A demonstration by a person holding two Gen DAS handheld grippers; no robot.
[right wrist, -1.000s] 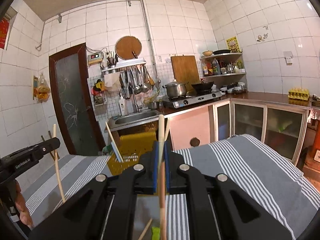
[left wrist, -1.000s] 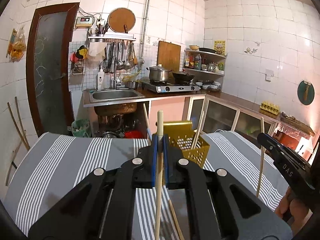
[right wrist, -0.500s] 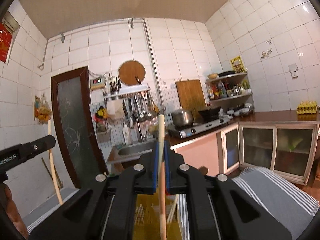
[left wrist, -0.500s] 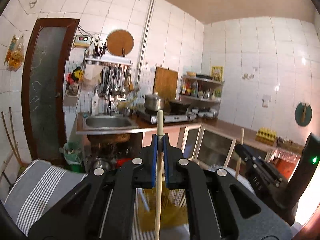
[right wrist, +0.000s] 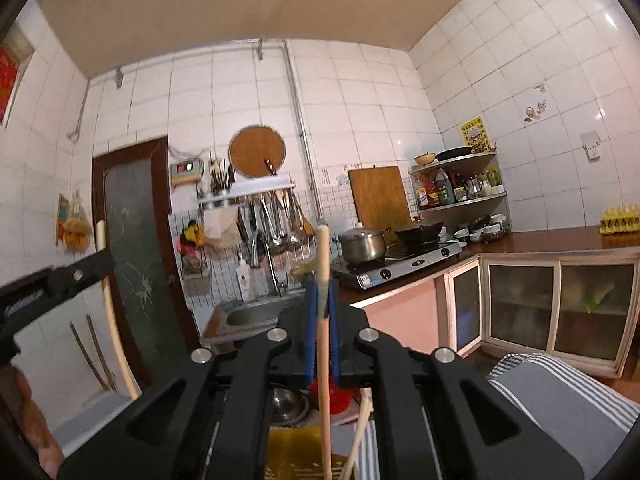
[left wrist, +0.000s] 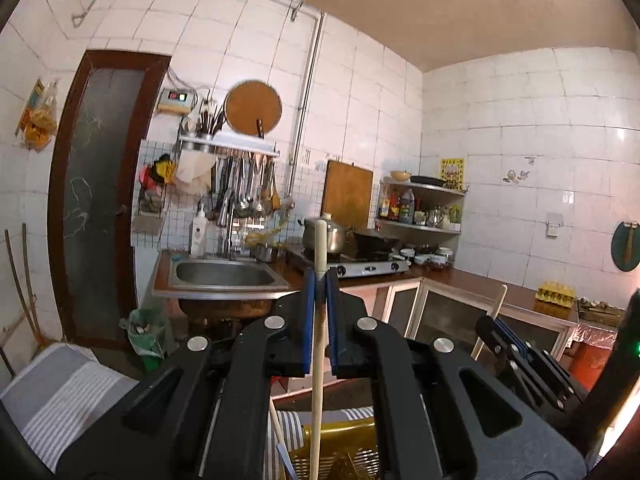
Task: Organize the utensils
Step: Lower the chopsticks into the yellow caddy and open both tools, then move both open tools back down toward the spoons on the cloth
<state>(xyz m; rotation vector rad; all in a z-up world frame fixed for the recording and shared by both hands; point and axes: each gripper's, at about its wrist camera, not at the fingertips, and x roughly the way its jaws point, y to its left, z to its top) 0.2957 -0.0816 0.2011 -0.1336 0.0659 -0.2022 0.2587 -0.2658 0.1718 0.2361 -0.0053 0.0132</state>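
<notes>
Tiled kitchen behind; you're gripping a chopstick (left wrist: pixel 318 344) in the left gripper (left wrist: pixel 319 280), another chopstick (right wrist: pixel 324 360) in the right gripper (right wrist: pixel 320 284). Yellow basket (left wrist: pixel 340 456) probably directly below both. Light, stiff, slippery sticks: you're pinching near the top.

Grey white-striped tablecloth surface (left wrist: pixel 68 396), yellow perforated basket (left wrist: pixel 340 450) on it, chopsticks inside.

My left gripper (left wrist: pixel 319 280): matt black plastic, blue rubbery pads, bright metal pivot bolts, clamped on a pale smooth wooden chopstick (left wrist: pixel 318 344); my right gripper (right wrist: pixel 320 292): same finish, second wooden chopstick (right wrist: pixel 324 340); yellow perforated plastic basket (left wrist: pixel 340 452), slightly glossy; grey-and-white striped cloth (right wrist: pixel 560 392); glossy white wall tiles (left wrist: pixel 520 128); brushed steel sink (left wrist: pixel 224 274).
</notes>
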